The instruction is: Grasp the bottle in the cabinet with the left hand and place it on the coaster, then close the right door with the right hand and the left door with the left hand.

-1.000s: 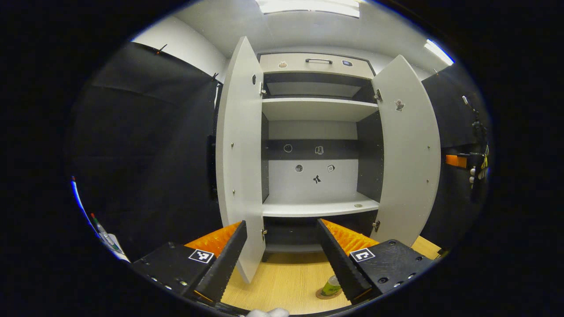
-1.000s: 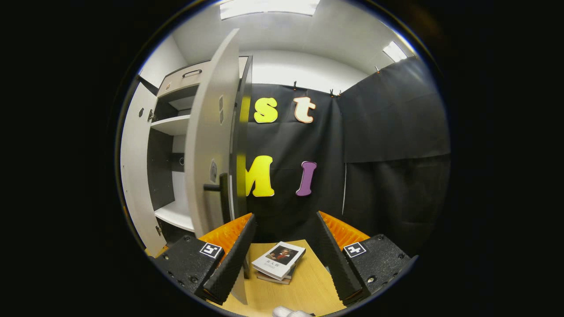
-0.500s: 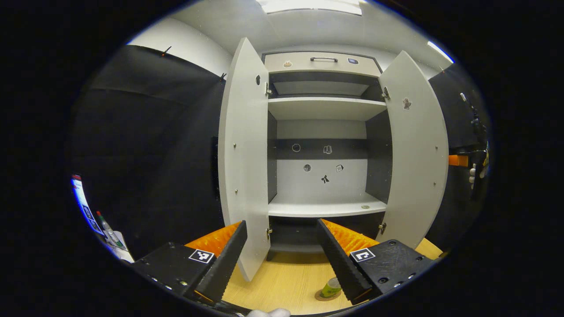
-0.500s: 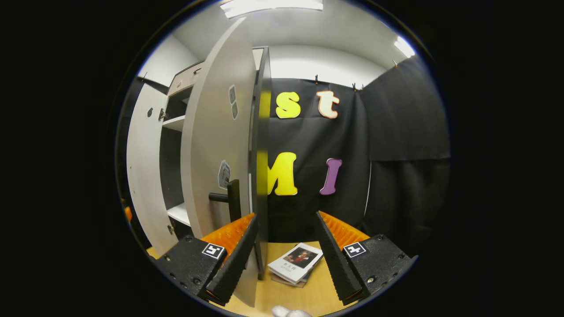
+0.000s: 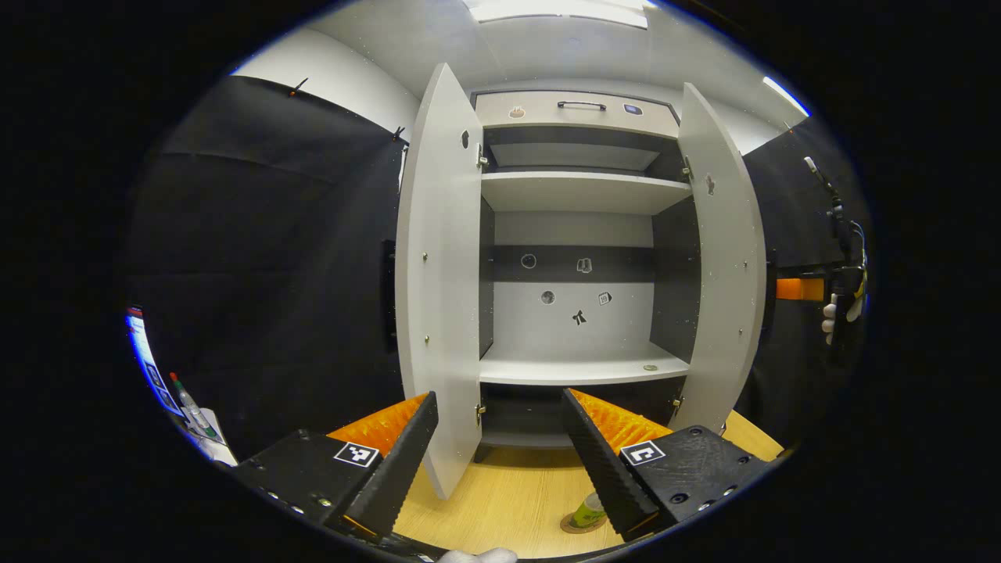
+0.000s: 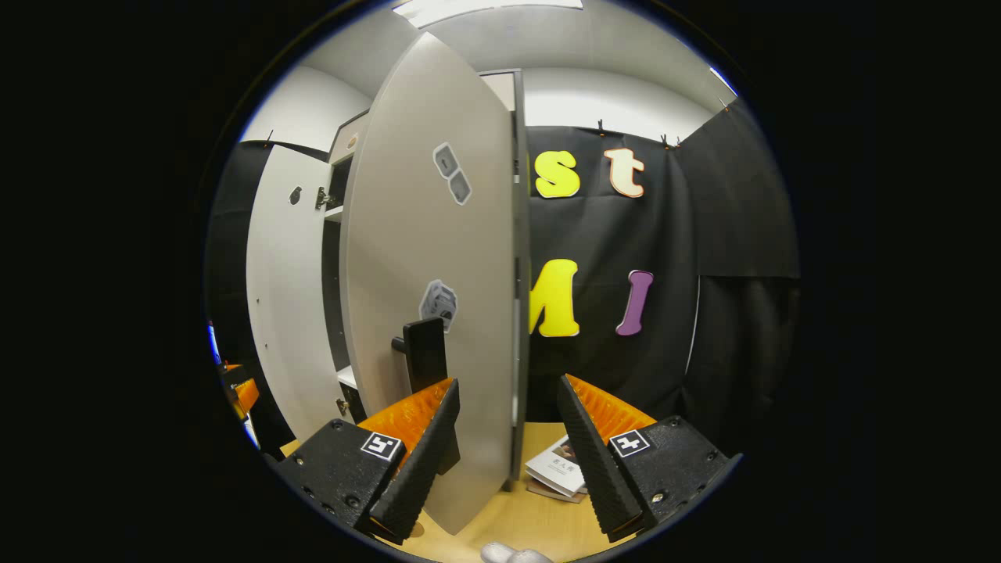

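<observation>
Pale wood of the table runs closest to the camera in the left gripper view, between the two fingers of the left gripper, which stand wide apart with nothing between them. Just beside the inner edge of the finger on the view's right, the green bottle stands upright on the round coaster, partly hidden by that finger. A little farther back the cabinet rests on the table with both doors swung out. The left door stands open toward the camera, and the right door is angled partway inward. Between them the lower shelf carries a small round thing near its right end, too small to make out, and the back panel bears a few small stickers. Far off at the right edge of that view, a gloved hand shows behind the right door.

In the right gripper view, the right gripper is likewise spread wide and empty. The right door rises just ahead of it, its edge between the fingers, with its dark handle directly above the finger on the view's left. Whether that finger touches the door I cannot tell. Beyond the door's lower edge a small stack of books lies on the table.
</observation>
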{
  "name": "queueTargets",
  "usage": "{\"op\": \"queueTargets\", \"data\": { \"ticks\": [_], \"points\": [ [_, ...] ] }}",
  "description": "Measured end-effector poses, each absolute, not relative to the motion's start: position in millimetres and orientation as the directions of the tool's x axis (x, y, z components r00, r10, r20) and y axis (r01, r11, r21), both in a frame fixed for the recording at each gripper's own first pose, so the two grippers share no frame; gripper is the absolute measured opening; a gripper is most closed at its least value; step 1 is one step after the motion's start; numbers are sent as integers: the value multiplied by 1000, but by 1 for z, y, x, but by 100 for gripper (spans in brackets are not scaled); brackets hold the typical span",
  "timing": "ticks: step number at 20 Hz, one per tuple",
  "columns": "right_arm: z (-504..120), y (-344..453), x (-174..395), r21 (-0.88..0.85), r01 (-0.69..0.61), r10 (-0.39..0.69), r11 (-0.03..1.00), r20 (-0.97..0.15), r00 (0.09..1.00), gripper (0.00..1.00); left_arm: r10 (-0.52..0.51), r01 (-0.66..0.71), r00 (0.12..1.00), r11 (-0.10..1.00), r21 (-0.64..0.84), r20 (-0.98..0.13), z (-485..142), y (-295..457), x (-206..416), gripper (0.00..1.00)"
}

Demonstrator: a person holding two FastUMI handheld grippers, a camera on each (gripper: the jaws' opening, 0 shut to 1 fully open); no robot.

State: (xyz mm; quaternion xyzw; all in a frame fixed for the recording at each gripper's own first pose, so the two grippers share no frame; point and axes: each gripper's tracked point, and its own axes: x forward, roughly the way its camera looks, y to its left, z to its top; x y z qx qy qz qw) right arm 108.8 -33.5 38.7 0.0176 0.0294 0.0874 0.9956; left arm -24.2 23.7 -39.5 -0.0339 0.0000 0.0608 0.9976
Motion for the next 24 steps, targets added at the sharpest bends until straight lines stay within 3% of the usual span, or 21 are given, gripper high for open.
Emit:
{"op": "queueTargets", "data": {
  "ticks": [9, 24],
  "points": [
    [26, 23, 97, 23, -270, 271, 963, -65, 960, 80, 120, -120, 993, 991, -65, -12, -44, 45, -28, 96],
    [6, 14, 51, -53, -149, 144, 987, -79, 986, 82, 118, -117, 993, 992, -53, 30, -35, 116, -8, 96]
  ]
}}
